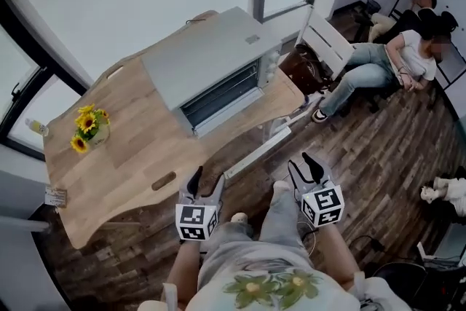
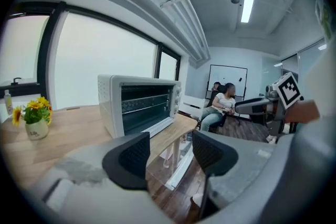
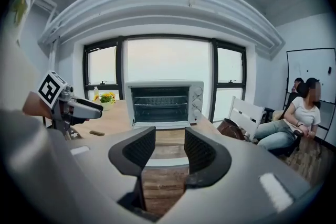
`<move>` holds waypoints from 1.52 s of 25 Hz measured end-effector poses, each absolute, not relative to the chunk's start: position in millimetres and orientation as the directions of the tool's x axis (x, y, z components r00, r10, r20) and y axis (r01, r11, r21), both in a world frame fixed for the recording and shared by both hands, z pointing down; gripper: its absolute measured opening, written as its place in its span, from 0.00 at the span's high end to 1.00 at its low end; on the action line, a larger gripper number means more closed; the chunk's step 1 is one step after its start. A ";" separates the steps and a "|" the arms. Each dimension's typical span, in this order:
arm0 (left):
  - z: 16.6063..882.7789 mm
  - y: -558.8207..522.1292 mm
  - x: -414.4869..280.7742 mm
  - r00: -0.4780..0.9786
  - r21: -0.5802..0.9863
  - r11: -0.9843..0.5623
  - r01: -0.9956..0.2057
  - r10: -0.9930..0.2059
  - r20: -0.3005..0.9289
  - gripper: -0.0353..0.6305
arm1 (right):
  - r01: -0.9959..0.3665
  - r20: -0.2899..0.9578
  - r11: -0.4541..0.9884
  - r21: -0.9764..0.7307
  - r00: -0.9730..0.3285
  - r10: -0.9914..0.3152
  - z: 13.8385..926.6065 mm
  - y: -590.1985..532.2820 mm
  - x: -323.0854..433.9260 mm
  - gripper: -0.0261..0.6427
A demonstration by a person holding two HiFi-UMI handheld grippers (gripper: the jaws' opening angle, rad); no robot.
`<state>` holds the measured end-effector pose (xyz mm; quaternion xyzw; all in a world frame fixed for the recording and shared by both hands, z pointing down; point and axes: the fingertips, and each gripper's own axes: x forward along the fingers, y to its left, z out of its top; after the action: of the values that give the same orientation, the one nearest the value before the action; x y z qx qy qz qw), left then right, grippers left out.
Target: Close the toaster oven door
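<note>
The white toaster oven (image 1: 211, 62) stands on the wooden table (image 1: 131, 156), and its door (image 1: 227, 119) hangs open towards me. Both grippers hover over the floor in front of the table, well short of the oven. My left gripper (image 1: 207, 184) is open with nothing between its pads. My right gripper (image 1: 305, 170) is open and empty too. In the left gripper view the oven (image 2: 139, 105) lies beyond the open gripper (image 2: 168, 152), with the door (image 2: 156, 126) down. In the right gripper view the oven (image 3: 164, 104) sits straight ahead past the open gripper (image 3: 169, 147).
A pot of sunflowers (image 1: 89, 126) stands at the table's left end, and a small brown piece (image 1: 164, 180) lies near its front edge. A white rail (image 1: 258, 151) lies under the table edge. A white chair (image 1: 328, 36), a brown bag (image 1: 302, 69) and seated people (image 1: 393, 62) are at the right.
</note>
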<state>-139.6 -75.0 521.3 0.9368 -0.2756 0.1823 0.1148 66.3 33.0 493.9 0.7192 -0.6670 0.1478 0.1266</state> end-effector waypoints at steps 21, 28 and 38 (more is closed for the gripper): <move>626.7 -87.5 -135.6 0.460 0.187 -0.446 -0.875 -0.648 0.607 0.57 | -0.959 0.637 0.213 -0.186 -0.283 -0.717 627.5 -66.2 157.7 0.65; 666.0 -74.6 -140.8 0.387 0.226 -0.321 -0.920 -0.639 0.664 0.57 | -0.929 0.676 0.225 -0.293 -0.368 -0.639 670.8 -79.2 173.1 0.65; 708.6 -59.6 -133.6 0.360 0.385 -0.106 -0.917 -0.639 0.680 0.57 | -0.857 0.676 0.172 -0.486 -0.493 -0.547 714.8 -84.7 183.0 0.65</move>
<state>-133.6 -59.6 708.6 0.7229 -0.5380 0.1749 0.3967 183.0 -84.7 714.8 0.4713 -0.7447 0.4383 0.1767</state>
